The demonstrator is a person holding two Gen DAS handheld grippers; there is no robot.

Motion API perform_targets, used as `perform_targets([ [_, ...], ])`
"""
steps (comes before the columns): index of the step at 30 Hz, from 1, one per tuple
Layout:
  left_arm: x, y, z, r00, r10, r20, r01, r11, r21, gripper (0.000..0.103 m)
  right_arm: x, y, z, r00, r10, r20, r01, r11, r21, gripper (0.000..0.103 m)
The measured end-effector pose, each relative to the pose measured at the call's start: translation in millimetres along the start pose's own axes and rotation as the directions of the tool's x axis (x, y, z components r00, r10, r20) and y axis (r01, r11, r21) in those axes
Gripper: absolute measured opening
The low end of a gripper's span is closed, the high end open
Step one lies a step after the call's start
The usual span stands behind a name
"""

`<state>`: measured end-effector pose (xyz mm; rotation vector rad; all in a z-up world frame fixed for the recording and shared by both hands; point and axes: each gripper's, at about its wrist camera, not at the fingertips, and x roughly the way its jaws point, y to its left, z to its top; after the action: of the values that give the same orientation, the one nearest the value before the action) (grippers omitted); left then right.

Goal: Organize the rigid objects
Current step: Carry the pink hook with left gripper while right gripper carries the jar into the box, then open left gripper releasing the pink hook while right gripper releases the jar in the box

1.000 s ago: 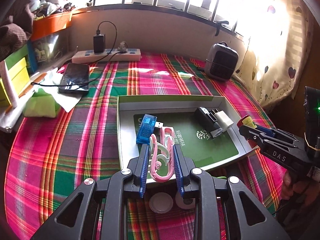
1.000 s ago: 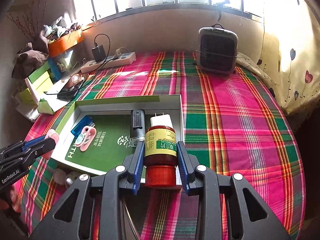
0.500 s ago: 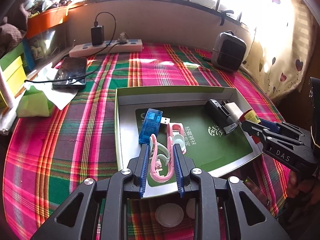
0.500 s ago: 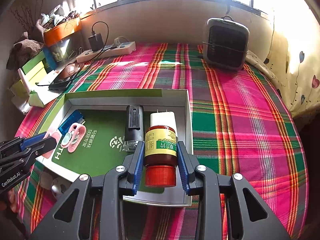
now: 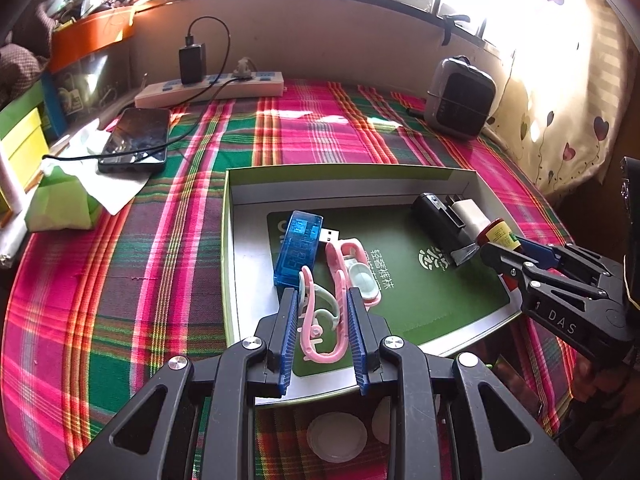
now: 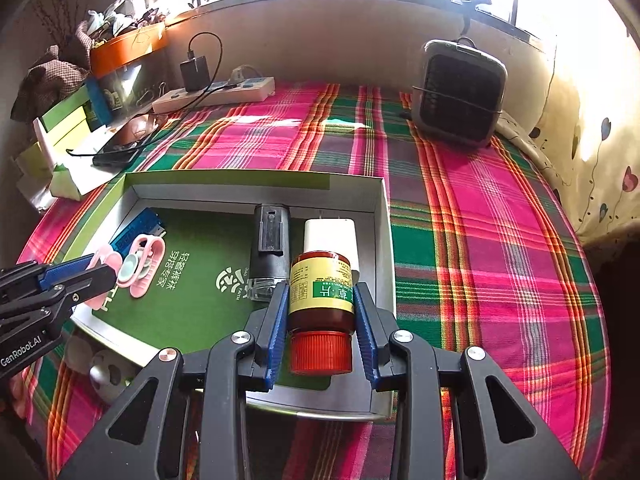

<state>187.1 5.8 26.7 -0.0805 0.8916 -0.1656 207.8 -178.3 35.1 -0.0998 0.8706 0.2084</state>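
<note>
A shallow box (image 5: 234,240) (image 6: 382,248) with a green liner lies on the plaid cloth. In it are a blue USB tester (image 5: 298,248), a pink clip (image 5: 354,270), a black device (image 5: 436,226) (image 6: 270,246) and a white charger (image 5: 468,214) (image 6: 330,236). My left gripper (image 5: 323,306) is shut on a second pink clip (image 5: 320,332) over the box's near left part. My right gripper (image 6: 321,302) is shut on a brown bottle with a red cap (image 6: 321,308), held over the box's near right corner beside the charger. The right gripper also shows in the left wrist view (image 5: 516,256).
A phone (image 5: 136,142) on a cable, a power strip (image 5: 210,88), a small heater (image 5: 460,98) (image 6: 460,94), and green and yellow boxes (image 5: 20,140) stand around the table's far side. Round white lids (image 5: 336,436) lie in front of the box.
Both grippers have moved forward over the box, each still holding its object. The bottle is now beside the white charger, the clip near the blue tester.
</note>
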Motion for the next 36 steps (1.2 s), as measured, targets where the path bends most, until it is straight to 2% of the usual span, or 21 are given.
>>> perform_targets([
  [18,2,-2,-2,1.0,0.0,-0.011,0.0,1.0,0.005,0.023,1,-1,-2,1.0,0.014,-0.003,-0.014,1.0,0.011,0.033],
  [33,-2,-3,-5,1.0,-0.004,-0.013,0.003,1.0,-0.002,0.024,-6,-1,-3,1.0,-0.006,0.018,0.005,1.0,0.015,0.033],
  [36,-6,-4,-6,1.0,-0.006,-0.007,0.006,1.0,-0.002,0.026,-9,-1,-4,1.0,-0.006,0.023,0.005,1.0,0.019,0.037],
])
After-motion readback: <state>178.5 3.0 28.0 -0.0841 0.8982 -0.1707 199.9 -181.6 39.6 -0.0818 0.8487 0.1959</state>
